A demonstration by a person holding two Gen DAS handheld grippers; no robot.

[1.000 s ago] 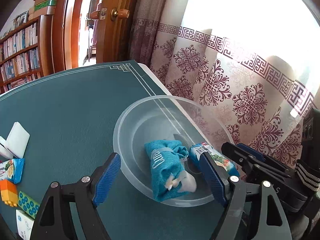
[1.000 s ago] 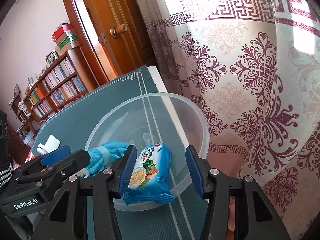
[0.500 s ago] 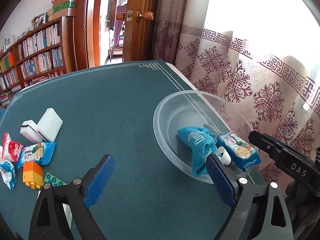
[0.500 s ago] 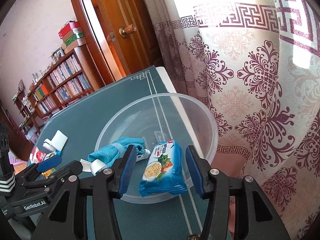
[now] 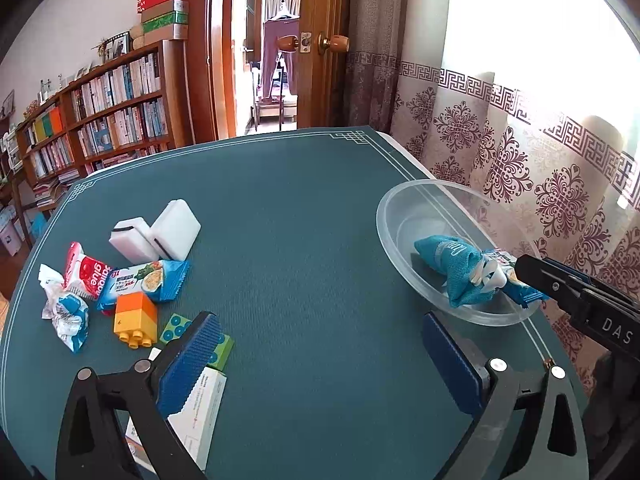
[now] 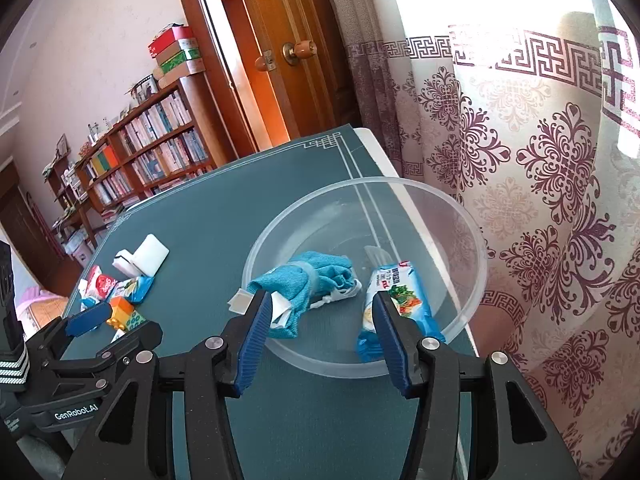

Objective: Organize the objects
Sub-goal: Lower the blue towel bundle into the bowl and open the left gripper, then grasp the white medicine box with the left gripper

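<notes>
While both of my tools hang above the green tabletop (image 5: pixel 304 216), I count one clear bowl (image 6: pixel 468 304) at its right edge, holding one blue cloth bundle (image 6: pixel 308 284) and one blue snack packet (image 6: pixel 404 300). The right hand-held gripper (image 6: pixel 316 334) is spread wide, holding nothing; so is the left hand-held gripper (image 5: pixel 320 360). On the left lie two white sponges (image 5: pixel 160 234), one orange brick (image 5: pixel 134 318) and another noodle packet (image 5: pixel 144 280). Bare mat separates pile and bowl.
</notes>
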